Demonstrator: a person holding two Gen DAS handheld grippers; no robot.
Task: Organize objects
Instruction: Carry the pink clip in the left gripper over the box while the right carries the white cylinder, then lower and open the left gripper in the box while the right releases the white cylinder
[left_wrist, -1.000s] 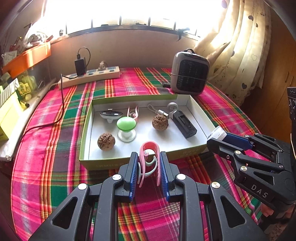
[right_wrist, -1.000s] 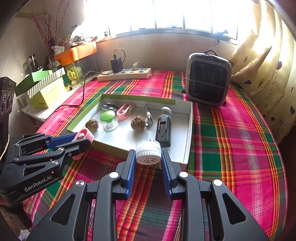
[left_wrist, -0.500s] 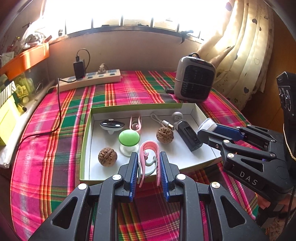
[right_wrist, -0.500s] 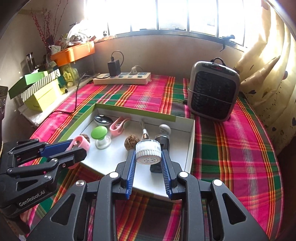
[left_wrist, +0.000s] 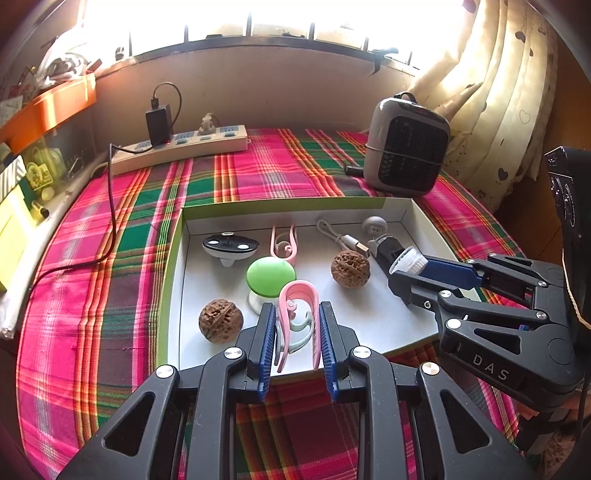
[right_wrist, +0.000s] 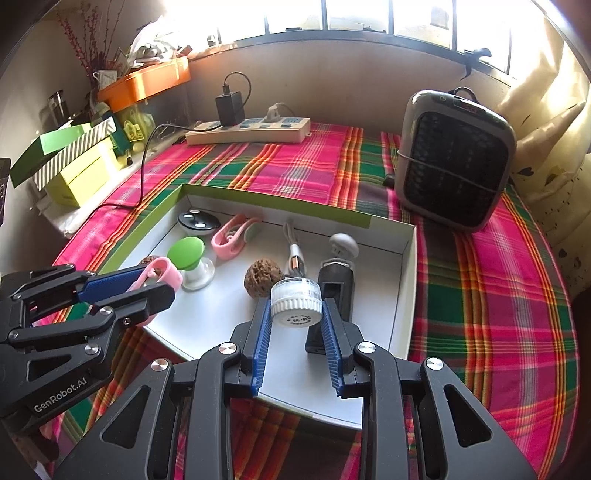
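Observation:
My left gripper (left_wrist: 297, 317) is shut on a pink clip (left_wrist: 298, 295) and holds it over the near part of the white box (left_wrist: 295, 203). It also shows in the right wrist view (right_wrist: 162, 280). My right gripper (right_wrist: 295, 314) is shut on a white round cap (right_wrist: 295, 301) over the box's right half; it shows in the left wrist view (left_wrist: 406, 266). In the box lie two walnuts (left_wrist: 220, 320) (left_wrist: 350, 268), a green mushroom-shaped thing (left_wrist: 270, 277), a second pink clip (left_wrist: 283, 243), a black-and-white gadget (left_wrist: 229, 246), a USB cable (left_wrist: 347, 240) and a black device (right_wrist: 334, 295).
The box sits on a plaid cloth (left_wrist: 110, 258). A grey heater (left_wrist: 406, 147) stands at the back right. A power strip (left_wrist: 177, 147) with a black charger lies at the back, its cord running down the left. Green boxes (right_wrist: 70, 162) and an orange tray (right_wrist: 144, 81) stand at the left.
Both grippers have moved forward over the box, each still holding its object. The cap now hangs over the black device, the pink clip over the box's near part.

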